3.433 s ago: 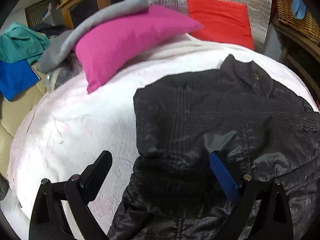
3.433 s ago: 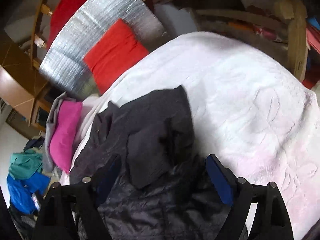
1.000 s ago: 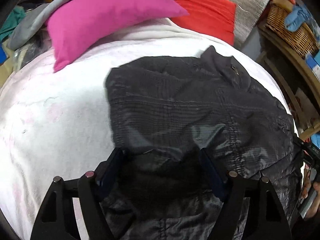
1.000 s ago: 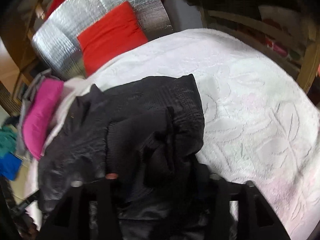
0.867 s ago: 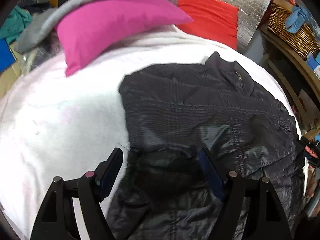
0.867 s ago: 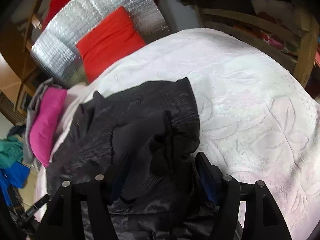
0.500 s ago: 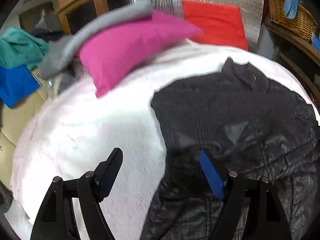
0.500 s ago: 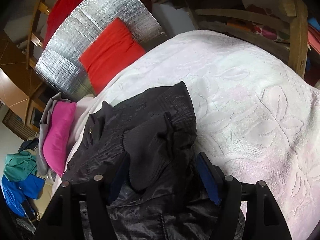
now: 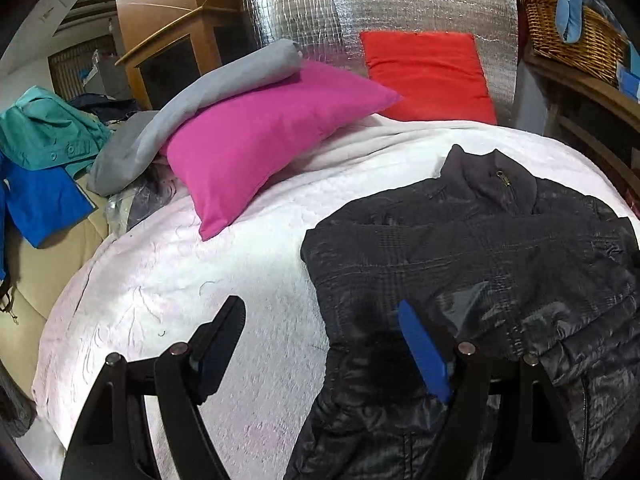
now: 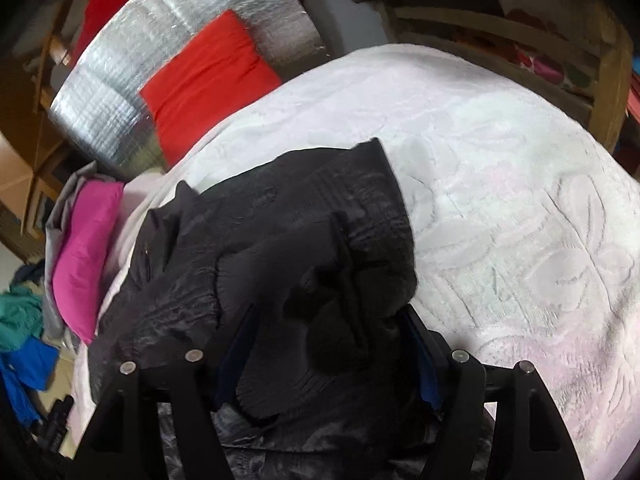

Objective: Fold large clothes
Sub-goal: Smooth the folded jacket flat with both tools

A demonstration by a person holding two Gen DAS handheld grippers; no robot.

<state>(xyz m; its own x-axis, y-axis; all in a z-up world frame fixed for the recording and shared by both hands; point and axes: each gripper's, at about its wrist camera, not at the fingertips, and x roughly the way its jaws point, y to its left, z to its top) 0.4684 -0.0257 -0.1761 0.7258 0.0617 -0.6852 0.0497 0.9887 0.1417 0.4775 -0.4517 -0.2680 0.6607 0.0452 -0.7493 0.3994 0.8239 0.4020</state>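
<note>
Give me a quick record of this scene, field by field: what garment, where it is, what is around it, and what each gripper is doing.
garment: black jacket, collar zipped, sleeve folded across its front
surface: white bedspread
left gripper: open, over the jacket's left edge, nothing between the pads
right gripper: jaws have just been opening, folded sleeve cuff bunched between them, grip unclear
pillows: pink pillow, red pillow
backdrop: silver foil panel
aside: wicker basket
</note>
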